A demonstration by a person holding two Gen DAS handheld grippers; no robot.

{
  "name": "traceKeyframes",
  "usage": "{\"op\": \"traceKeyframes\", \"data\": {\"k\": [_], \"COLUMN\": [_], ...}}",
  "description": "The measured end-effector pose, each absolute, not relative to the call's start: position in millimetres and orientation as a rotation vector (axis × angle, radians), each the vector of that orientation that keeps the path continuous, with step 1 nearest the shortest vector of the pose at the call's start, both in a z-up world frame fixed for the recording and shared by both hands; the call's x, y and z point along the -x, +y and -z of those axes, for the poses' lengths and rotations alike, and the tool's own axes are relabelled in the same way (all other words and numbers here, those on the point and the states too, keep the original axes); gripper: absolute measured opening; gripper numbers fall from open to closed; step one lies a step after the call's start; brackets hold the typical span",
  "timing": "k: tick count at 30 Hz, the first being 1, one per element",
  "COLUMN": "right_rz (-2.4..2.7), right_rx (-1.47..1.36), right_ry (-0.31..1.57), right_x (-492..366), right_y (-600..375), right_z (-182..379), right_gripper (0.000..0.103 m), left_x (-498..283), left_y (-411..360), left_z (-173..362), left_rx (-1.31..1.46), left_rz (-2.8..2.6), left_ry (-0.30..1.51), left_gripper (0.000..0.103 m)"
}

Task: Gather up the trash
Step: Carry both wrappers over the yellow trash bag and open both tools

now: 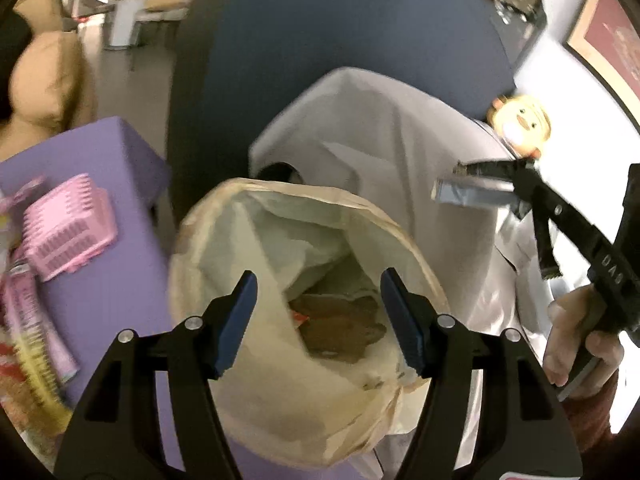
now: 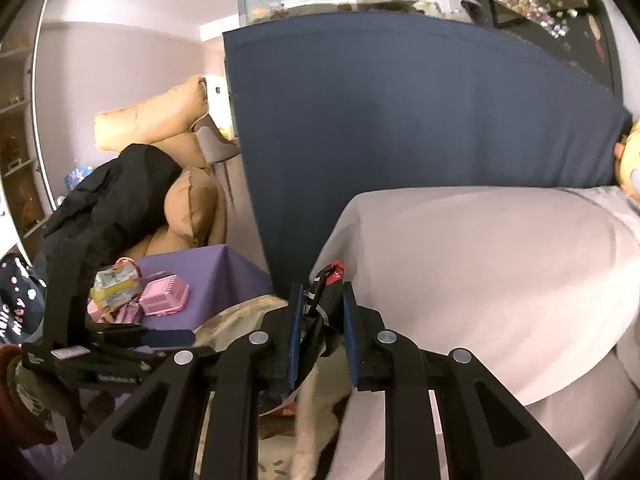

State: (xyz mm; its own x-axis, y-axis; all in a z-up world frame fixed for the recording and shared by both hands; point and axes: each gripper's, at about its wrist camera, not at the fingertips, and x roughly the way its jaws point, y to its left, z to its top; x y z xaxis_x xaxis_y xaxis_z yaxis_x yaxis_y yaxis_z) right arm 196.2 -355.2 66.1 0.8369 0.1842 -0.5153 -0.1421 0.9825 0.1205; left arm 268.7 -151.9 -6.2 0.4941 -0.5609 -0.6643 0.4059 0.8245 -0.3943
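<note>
Left wrist view first: the left gripper hung directly above the bin, its jaws standing wide with nothing between the 2 blue pads. The bin, lined with a pale bag, sat right under those fingers, and brown scraps lay at the bottom of it. Beyond the bin, a white cloth-covered surface; to the bin's left, a purple table carrying a pink basket. Off to the bin's right the right gripper came in, held by a hand and pinching a dark silvery wrapper — clear of the rim, not yet over the opening.

Right wrist view: the right gripper sat narrow, clamped on the wrapper, whose red-tipped end poked out past the fingertips. The bin's bag showed below and just left of the jaws, blurred.

The risk, as I judged it: that wrapper was light and was pinched only near 1 end, so a release before the jaws crossed the rim could drop it on the white cloth or down beside the bin. The 2 grippers were also converging on 1 opening — a clash there could knock the bin or snag the loose bag lining.
</note>
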Motion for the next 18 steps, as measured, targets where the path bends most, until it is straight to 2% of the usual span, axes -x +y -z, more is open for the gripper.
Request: {"op": "traceKeyframes", "data": {"k": [8,18], "right_rz": [-0.349,-0.217], "right_rx": [-0.08,-0.047], "right_ry": [0.667,0.911], "right_x": [-214,-249], "right_y": [-307,-299], "right_z": [-35,54], "right_gripper": [0.019,0.019], "left_x": [-235,-208], "left_y": [-113,-82], "left_z": [-5,5], "left_rx": [0.156,0.194], "left_rz": [0.507,0.501], "left_ry": [0.787,0.808], "left_gripper": [0.061,0.061]}}
